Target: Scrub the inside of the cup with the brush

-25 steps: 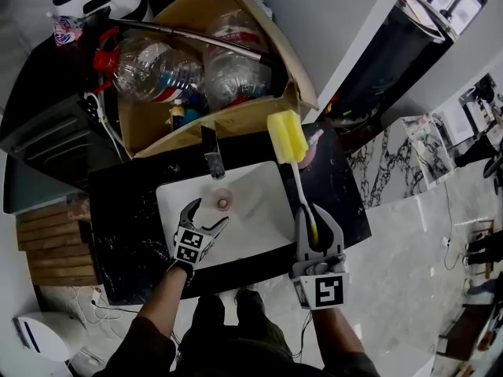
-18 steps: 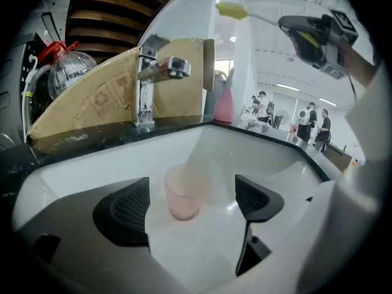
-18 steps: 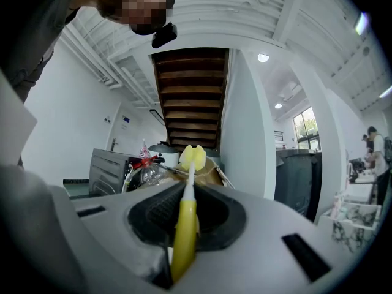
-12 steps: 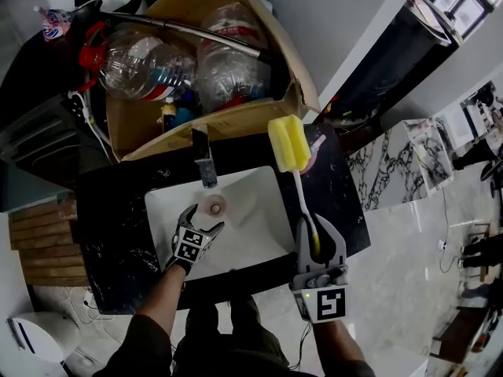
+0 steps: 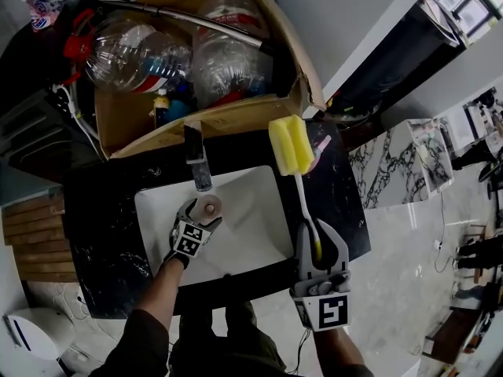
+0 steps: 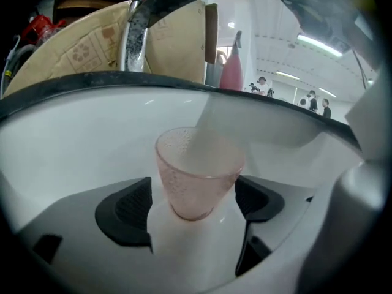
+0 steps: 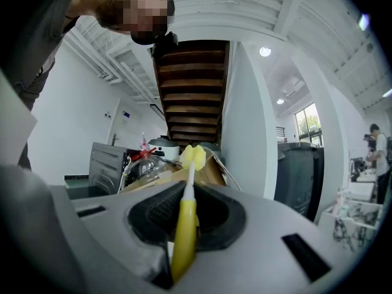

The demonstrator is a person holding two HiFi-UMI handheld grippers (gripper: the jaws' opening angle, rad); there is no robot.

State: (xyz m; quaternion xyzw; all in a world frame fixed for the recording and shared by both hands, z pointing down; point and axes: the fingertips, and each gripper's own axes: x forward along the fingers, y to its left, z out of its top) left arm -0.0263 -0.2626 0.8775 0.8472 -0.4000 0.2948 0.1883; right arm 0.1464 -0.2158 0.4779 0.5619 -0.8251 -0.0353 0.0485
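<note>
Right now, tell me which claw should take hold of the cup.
Left. The left claw straddles the cup in the sink, jaws apart either side of it. The right claw is shut on the brush, off to the sink's right.

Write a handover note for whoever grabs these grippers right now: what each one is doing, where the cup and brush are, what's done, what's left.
Left gripper: open, jaws either side of the cup; no grip yet as far as I can tell.
Right gripper: shut on the brush handle, sponge head raised, away from the cup.
Cup: upright in the sink, near the faucet.
Done: brush in hand, left gripper lined up on the cup.
Left: close on the cup, put the sponge head in, scrub the inside.
</note>
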